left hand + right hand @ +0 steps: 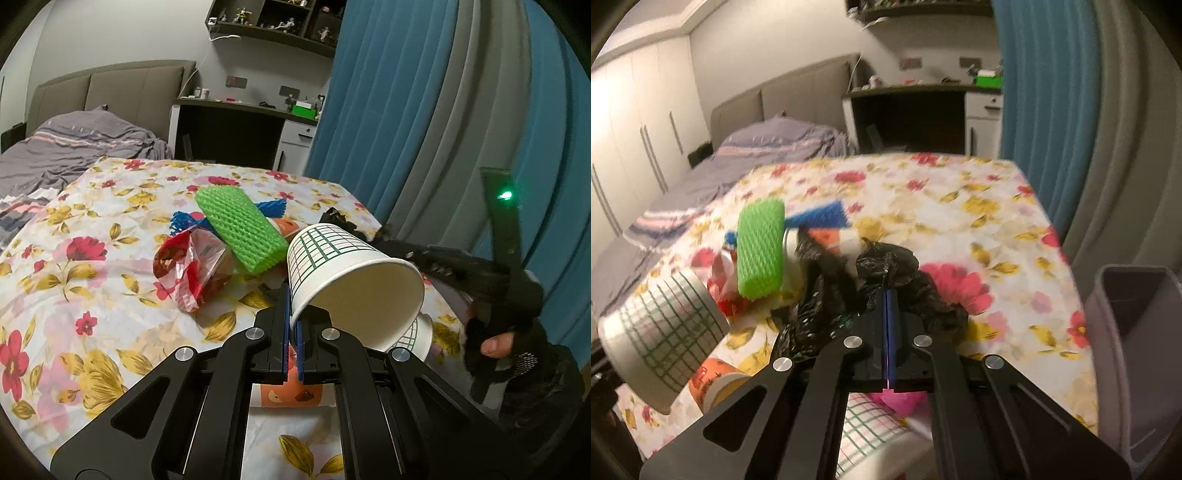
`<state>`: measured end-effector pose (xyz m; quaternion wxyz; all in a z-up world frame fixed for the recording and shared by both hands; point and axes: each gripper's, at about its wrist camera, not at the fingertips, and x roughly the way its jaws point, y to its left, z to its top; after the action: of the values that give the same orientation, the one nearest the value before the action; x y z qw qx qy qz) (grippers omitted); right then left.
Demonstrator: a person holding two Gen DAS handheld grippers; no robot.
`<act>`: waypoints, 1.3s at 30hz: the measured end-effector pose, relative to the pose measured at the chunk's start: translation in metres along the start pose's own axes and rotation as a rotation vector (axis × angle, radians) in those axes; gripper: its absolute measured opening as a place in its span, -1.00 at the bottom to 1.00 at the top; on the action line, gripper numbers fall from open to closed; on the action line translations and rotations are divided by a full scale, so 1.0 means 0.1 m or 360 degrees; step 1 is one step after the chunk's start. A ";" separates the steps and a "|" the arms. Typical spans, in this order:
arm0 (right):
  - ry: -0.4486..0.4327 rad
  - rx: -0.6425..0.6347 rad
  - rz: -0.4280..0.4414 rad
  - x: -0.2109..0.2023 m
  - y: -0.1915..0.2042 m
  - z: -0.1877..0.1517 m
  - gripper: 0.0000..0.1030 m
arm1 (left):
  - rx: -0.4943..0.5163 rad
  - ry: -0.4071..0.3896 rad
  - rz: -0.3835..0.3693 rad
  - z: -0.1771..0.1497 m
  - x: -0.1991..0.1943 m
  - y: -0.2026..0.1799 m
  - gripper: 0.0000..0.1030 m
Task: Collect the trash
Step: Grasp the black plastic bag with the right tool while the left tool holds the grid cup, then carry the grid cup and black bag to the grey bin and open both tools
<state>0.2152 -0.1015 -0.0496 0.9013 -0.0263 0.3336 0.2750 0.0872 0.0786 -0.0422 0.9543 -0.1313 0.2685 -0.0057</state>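
My left gripper is shut on the rim of a white paper cup with a green grid print. The cup is held tilted above the table, and it also shows at the left of the right wrist view. My right gripper is shut on a crumpled black plastic bag. In the left wrist view a gloved hand holds the right gripper, with the black bag at its tips. A green foam net, a blue foam net and a red plastic wrapper lie heaped on the table.
A floral cloth covers the table. A grey bin stands off the table's right edge. A second grid cup and an orange cup lie near the front. A bed is at the left and a blue curtain at the right.
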 end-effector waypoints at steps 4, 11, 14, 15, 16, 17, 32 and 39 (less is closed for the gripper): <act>-0.0100 0.0041 -0.0032 -0.24 -0.11 0.05 -0.98 | 0.0022 -0.0018 -0.0008 0.01 -0.03 -0.07 -0.96; -0.0251 0.0099 -0.0067 -0.64 -0.28 0.05 -0.98 | 0.0080 -0.0034 -0.0041 0.05 -0.05 -0.26 -0.96; -0.0289 0.0135 -0.0071 -0.80 -0.40 0.03 -0.98 | 0.0106 -0.0037 -0.0067 0.09 -0.04 -0.38 -0.96; -0.0299 0.0142 -0.0077 -0.83 -0.43 0.02 -0.98 | 0.0119 -0.0038 -0.0076 0.10 -0.04 -0.44 -0.96; -0.0310 0.0149 -0.0088 -0.87 -0.46 0.02 -0.98 | 0.0133 -0.0039 -0.0087 0.11 -0.03 -0.50 -0.96; -0.0322 0.0158 -0.0101 -0.92 -0.50 0.01 -0.98 | 0.0146 -0.0040 -0.0102 0.13 -0.02 -0.57 -0.96; -0.0430 0.0358 -0.0425 -1.50 -1.41 -0.30 -0.98 | 0.0360 -0.0029 -0.0429 0.40 0.40 -2.01 -0.96; -0.0411 0.0466 -0.0489 -1.52 -1.76 -0.50 -0.98 | 0.0402 0.0088 -0.0475 0.40 0.88 -2.54 -0.96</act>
<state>0.1810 -0.3352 -0.0183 0.9619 0.0895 0.2441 0.0845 0.1977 -0.1636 0.0099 0.9440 -0.0486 0.2693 -0.1843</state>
